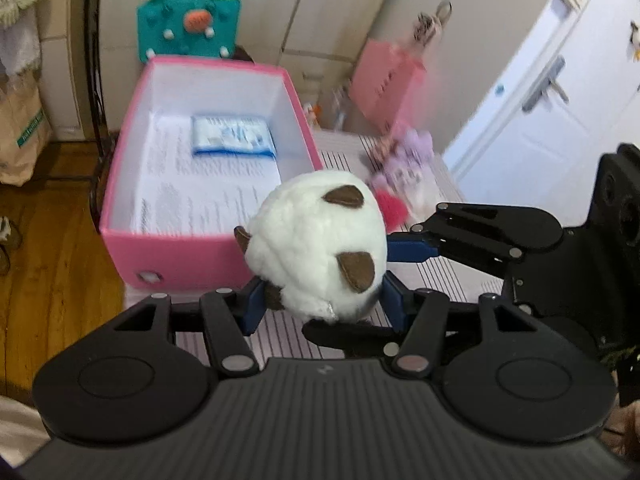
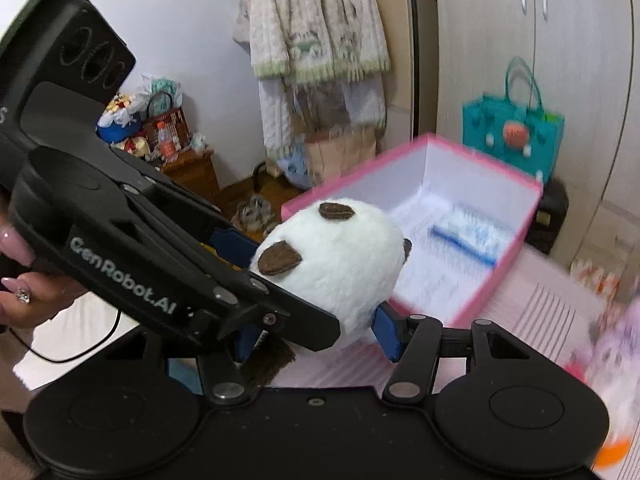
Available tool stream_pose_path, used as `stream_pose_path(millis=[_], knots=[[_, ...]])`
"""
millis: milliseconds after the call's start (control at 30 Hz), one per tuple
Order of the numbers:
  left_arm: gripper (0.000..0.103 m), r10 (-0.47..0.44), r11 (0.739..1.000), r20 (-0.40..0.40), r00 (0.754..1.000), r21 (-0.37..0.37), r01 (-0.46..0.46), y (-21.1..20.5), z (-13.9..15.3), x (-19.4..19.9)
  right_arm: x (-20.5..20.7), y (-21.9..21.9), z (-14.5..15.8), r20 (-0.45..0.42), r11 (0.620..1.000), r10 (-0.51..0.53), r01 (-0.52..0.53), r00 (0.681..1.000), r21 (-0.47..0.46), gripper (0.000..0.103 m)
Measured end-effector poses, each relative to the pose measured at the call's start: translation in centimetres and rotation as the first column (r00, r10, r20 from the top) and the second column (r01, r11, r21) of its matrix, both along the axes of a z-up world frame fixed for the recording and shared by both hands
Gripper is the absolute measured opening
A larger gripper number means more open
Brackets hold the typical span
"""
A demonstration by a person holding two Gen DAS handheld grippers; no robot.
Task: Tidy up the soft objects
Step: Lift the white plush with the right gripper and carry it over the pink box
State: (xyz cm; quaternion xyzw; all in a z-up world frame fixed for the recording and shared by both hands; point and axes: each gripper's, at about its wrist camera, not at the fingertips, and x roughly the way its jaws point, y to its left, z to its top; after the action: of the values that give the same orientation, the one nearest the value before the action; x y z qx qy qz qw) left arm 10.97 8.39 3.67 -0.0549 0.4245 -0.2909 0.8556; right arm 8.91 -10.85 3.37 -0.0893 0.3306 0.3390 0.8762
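A white plush ball (image 1: 320,240) with brown patches is being gripped from two sides, by the half-closed left claw (image 1: 324,300) and the half-closed right claw (image 2: 320,336), their blue pads pressing into it. It is being held above the striped worktop (image 1: 440,280), just beside an open pink box (image 1: 132,140) holding papers.
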Motion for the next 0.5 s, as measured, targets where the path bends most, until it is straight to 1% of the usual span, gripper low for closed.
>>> stream_pose_path(millis=[100, 167, 300, 333, 433, 500], knots=[[0.057, 0.023, 1.0, 0.042, 0.999, -0.021, -0.022, 0.8, 0.9, 1.1, 1.3, 0.8, 1.1, 0.069, 1.0, 0.009, -0.009, 0.998, 0.004, 0.063], [0.058, 0.041, 0.998, 0.07, 0.997, -0.04, -0.038, 1.5, 1.4, 2.6, 2.7, 1.2, 1.7, 0.112, 1.0, 0.013, -0.015, 0.994, 0.012, 0.063], [0.058, 0.076, 0.994, 0.112, 0.991, -0.087, -0.066, 2.2, 1.6, 6.0, 6.5, 1.3, 2.2, 0.144, 0.999, 0.0, -0.008, 0.99, 0.051, 0.063], [0.058, 0.093, 0.991, 0.109, 0.99, -0.108, -0.081, 2.3, 1.4, 7.3, 7.6, 1.2, 2.1, 0.151, 0.998, -0.003, -0.006, 0.989, 0.059, 0.063], [0.057, 0.12, 0.986, 0.098, 0.988, -0.125, -0.107, 2.0, 0.5, 10.4, 11.0, 1.5, 1.2, 0.171, 0.999, 0.002, -0.009, 0.985, 0.041, 0.063], [0.057, 0.126, 0.988, 0.093, 0.988, -0.096, -0.117, 1.3, -0.3, 12.9, 13.4, 1.9, 0.4, 0.172, 1.0, 0.023, -0.024, 0.985, 0.005, 0.062]])
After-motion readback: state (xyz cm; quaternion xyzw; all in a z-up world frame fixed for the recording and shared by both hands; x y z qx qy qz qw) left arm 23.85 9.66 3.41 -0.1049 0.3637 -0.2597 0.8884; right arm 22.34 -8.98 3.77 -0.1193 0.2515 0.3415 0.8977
